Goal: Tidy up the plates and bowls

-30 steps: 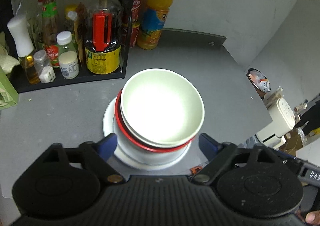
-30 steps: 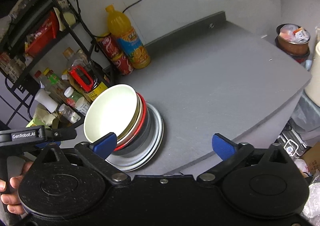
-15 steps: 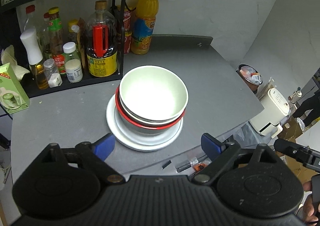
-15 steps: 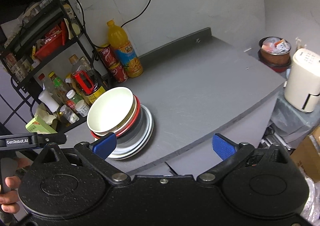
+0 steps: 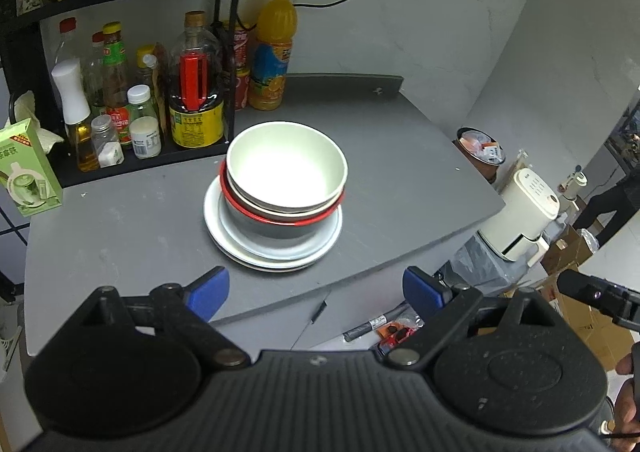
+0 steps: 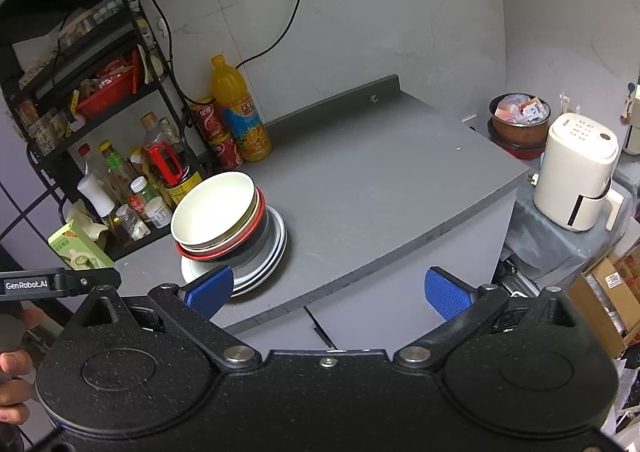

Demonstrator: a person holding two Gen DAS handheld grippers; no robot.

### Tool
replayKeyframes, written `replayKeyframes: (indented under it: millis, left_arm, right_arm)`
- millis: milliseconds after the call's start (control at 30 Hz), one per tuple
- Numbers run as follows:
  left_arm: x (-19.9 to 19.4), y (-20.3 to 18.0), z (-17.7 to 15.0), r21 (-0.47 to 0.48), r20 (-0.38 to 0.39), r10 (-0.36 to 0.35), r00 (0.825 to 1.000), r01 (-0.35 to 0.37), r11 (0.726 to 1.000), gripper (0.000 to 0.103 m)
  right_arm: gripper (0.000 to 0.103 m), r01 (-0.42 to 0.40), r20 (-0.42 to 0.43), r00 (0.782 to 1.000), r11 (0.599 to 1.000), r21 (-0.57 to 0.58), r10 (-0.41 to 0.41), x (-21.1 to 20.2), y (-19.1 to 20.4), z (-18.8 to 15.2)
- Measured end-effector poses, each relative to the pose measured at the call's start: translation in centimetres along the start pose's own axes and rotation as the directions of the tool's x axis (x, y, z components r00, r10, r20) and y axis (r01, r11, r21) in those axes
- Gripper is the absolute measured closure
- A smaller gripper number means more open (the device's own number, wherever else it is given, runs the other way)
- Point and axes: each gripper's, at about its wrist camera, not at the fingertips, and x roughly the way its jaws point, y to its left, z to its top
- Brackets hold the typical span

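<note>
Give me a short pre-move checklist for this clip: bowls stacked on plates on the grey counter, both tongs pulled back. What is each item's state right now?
1. Left tongs open and holding nothing: ok.
2. Right tongs open and holding nothing: ok.
3. Top white bowl nested in the red-rimmed bowl: ok, though it sits off-centre toward the rack.
4. Plates flat on the counter, inside its edge: ok.
5. Free counter right of the stack: ok.
6. Bottle rack near the stack's far left: not ok for a wide swing.
7. Number of bowls under the top one: cannot tell.
</note>
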Motion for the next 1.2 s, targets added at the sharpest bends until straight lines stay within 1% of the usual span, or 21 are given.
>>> replayKeyframes:
  millis: [167,267,433,533,800,967,1200]
  left_arm:
    - [-0.9,-1.1,-0.5,0.043,0.015,0.000,1.000,-0.001,0.999,0.010]
    - [-1.4,-1.5,-0.9,0.048,0.015,-0.005,1.000,0.004,0.999,0.010]
    - [-2.2,-1.8,-1.4,0.070,0.027,0.007,1.000,-0.009,0.997,0.010]
    - [-2.6,-1.7,-1.6,0.068,0.029,0.009,1.000,-0.011,0.998,0.010]
    - [-3.3,-1.3,-2.0,0.054,0.033,0.015,0.999,-0.016,0.998,0.010]
    - [-3.7,-1.2,-2.1,0.047,0.038,0.013,0.999,-0.014,0.999,0.010]
    - [-3.5,-0.9,-2.4,0.038,0.027,0.009,1.000,-0.010,0.999,0.010]
  right_arm:
    - [0.000,0.009,0.017,1.000,1.000,-0.013,-0.009,-1.3,0.2,-0.5]
    - [0.000,0.012,0.023,1.000,1.000,-0.023,-0.011,-2.0,0.4,-0.7]
    - [0.000,0.015,0.032,0.999,0.999,-0.039,-0.014,-2.9,0.6,-1.1]
    - [0.000,0.034,0.043,0.999,0.998,-0.059,-0.031,-3.2,0.7,-1.2]
    - [0.000,0.015,0.043,0.999,0.996,-0.093,-0.011,-3.9,1.0,-1.4]
    - [0.000,-0.012,0.029,0.999,0.996,-0.087,0.014,-4.4,1.4,-1.5]
    - [0.000,-0.014,0.025,1.000,0.995,-0.101,0.016,-4.6,1.8,-1.5]
